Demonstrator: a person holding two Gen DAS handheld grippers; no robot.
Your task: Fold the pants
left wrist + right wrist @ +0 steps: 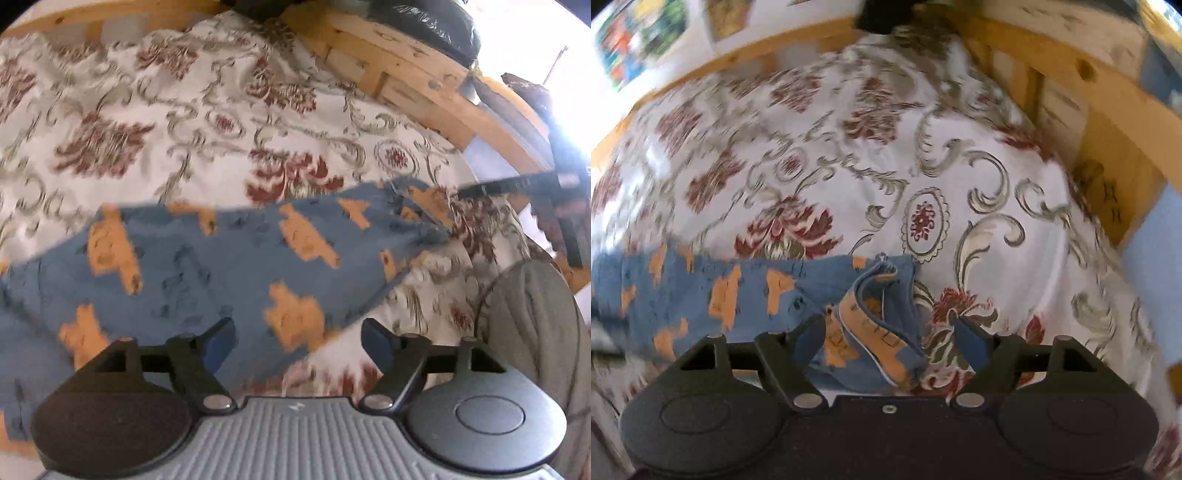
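Your pants (207, 266) are blue with orange blocky patches and small dark prints, and they lie spread across a bed covered by a white bedspread (177, 122) with dark red flowers and grey scrolls. In the left wrist view they run as a broad band from the lower left up toward the right, with a straight upper edge.

Your left tongs (298, 341) are released, fingers wide apart, with the left finger over the blue cloth and the right one over the bedspread. Your right tongs (891, 338) are also released, spread above the cloth.

Only the right wrist view shows the end of the pants (882, 314) gaping open, its pale-edged inner side turned up just ahead of the tongs. Only the left wrist view shows a grey sleeve (532, 332) at the right edge. The wooden bed frame (413, 70) borders the bedspread.
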